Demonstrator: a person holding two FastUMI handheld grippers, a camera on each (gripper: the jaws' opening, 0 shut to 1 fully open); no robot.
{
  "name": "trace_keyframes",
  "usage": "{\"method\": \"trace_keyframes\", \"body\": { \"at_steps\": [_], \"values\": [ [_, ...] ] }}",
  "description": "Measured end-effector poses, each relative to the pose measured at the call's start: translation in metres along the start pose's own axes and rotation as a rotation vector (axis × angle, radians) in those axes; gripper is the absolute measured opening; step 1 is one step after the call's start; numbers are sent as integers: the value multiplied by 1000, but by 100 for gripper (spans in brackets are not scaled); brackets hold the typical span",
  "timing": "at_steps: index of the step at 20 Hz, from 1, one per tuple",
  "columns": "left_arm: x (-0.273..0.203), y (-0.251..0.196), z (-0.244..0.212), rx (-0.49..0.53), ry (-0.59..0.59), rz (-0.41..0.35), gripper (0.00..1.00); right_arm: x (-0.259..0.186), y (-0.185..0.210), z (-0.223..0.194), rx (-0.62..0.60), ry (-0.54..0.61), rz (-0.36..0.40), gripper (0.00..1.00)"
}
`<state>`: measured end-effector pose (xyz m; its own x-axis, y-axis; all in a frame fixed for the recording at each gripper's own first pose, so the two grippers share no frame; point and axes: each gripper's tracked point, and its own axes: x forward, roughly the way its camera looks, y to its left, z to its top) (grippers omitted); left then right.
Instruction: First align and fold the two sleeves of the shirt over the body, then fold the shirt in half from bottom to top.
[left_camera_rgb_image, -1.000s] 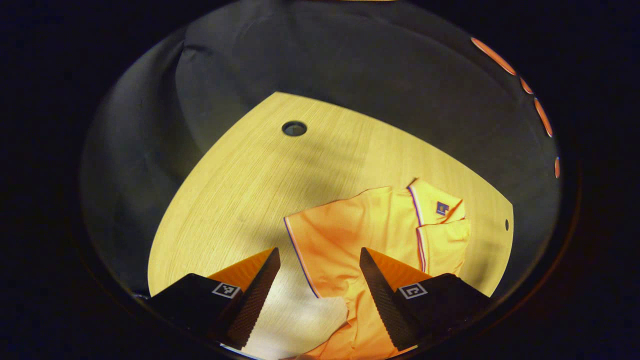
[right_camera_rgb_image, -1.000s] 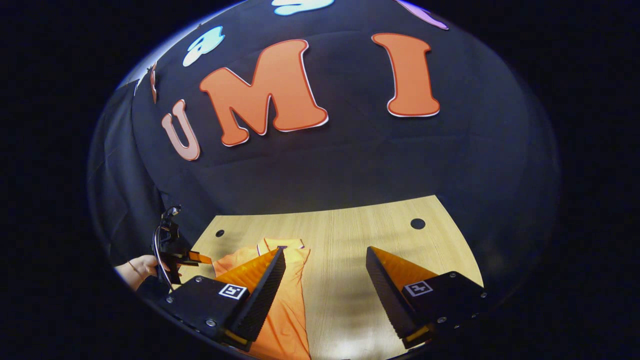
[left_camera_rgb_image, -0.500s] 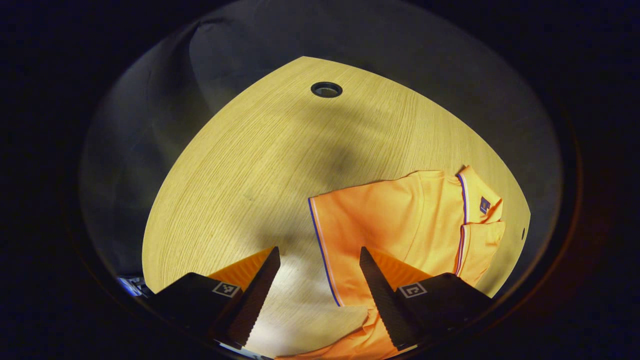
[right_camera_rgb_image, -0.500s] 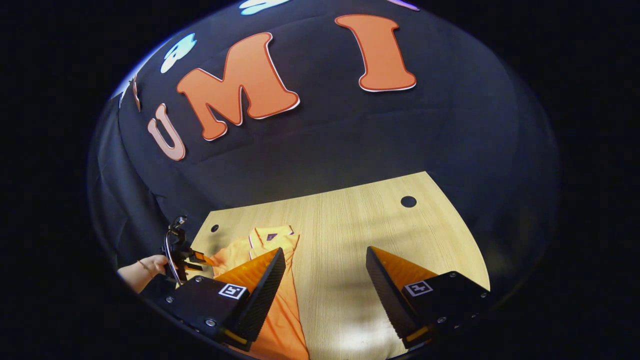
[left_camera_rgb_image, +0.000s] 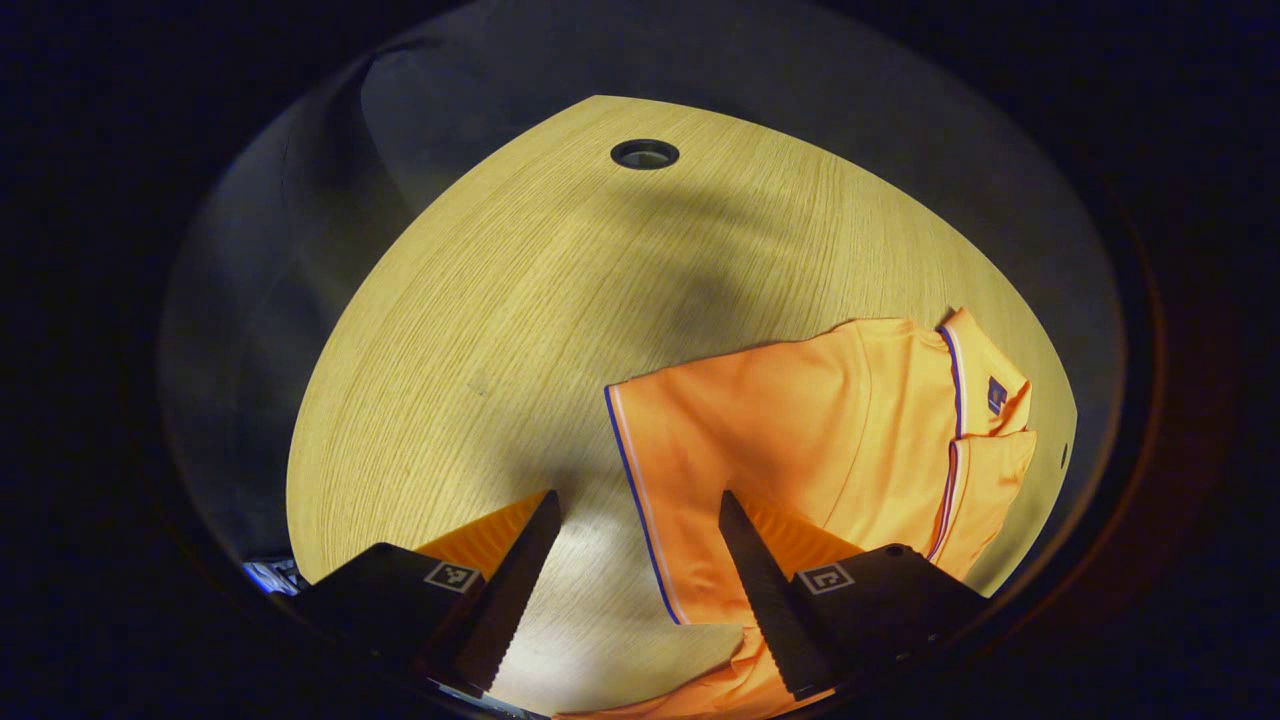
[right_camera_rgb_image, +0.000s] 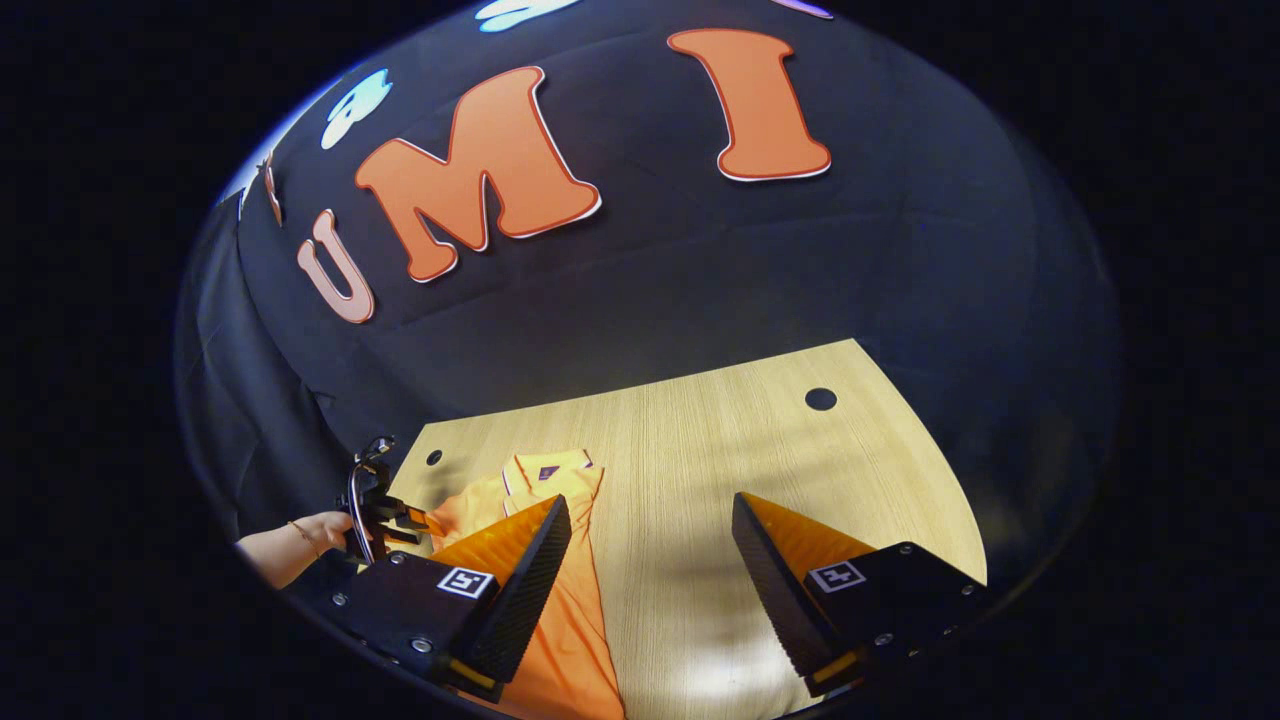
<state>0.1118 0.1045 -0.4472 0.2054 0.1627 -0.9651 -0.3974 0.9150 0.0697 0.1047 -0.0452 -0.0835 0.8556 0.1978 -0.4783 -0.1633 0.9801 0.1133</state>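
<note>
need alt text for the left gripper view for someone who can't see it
An orange polo shirt lies flat on a light wooden table, its striped sleeve hem running between the open fingers of the left tool, which holds nothing. The collar sits at the right, and a round hole marks the table's far side.
</note>
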Motion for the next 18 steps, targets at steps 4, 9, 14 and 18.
{"method": "trace_keyframes", "body": {
  "at_steps": [4, 9, 14, 18],
  "values": [
    [2, -4, 1, -5, -7, 1, 90, -10, -2, 17, -63, -87, -45, 99],
    [1, -10, 3, -21, -17, -26, 51, -18, 9, 22, -66, -124, -36, 99],
    [-24, -11, 22, 17, -116, -24, 5, -22, 9, 20, -60, -129, -31, 99],
    [-58, -27, 36, 146, -181, -27, 6, -24, 9, 22, -61, -141, -30, 99]
  ]
}}
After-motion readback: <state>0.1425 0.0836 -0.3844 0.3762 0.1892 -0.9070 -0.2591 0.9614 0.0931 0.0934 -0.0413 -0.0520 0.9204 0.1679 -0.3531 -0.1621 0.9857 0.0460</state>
